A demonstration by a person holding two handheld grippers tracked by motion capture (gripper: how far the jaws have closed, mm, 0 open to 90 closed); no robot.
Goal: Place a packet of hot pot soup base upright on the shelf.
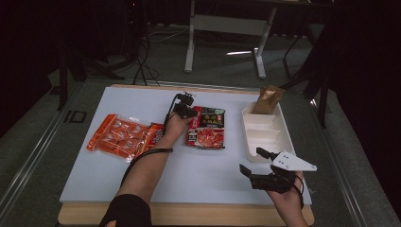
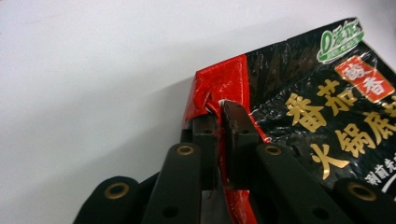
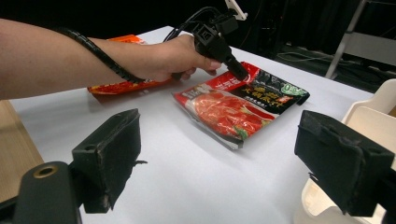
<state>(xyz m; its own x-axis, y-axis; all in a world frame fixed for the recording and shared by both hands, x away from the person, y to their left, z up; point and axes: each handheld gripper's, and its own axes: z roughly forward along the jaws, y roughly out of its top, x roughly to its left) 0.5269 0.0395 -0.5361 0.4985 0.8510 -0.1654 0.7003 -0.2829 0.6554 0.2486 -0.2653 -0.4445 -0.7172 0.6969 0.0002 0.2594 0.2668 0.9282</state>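
Table (image 1: pixel 198 175): I see a white board; its near edge is cut off by my arms in the high view.
Tray (image 1: pixel 255 137): white, with compartments, right of the soup pouch; a brown bag (image 1: pixel 267 99) stands in its far compartment.
Orange pack (image 1: pixel 124 136): left of the soup pouch; my left arm hides part of it.
Soup pouch (image 2: pixel 303 107): lies flat mid-table between the orange pack and the tray; small print is hard for me to read.
Left gripper (image 2: pixel 223 114): my jaws are clamped on the pouch's red corner.
Right gripper (image 3: pixel 219 154): jaws spread wide, nothing between them, near side of the pouch, just beside the tray.
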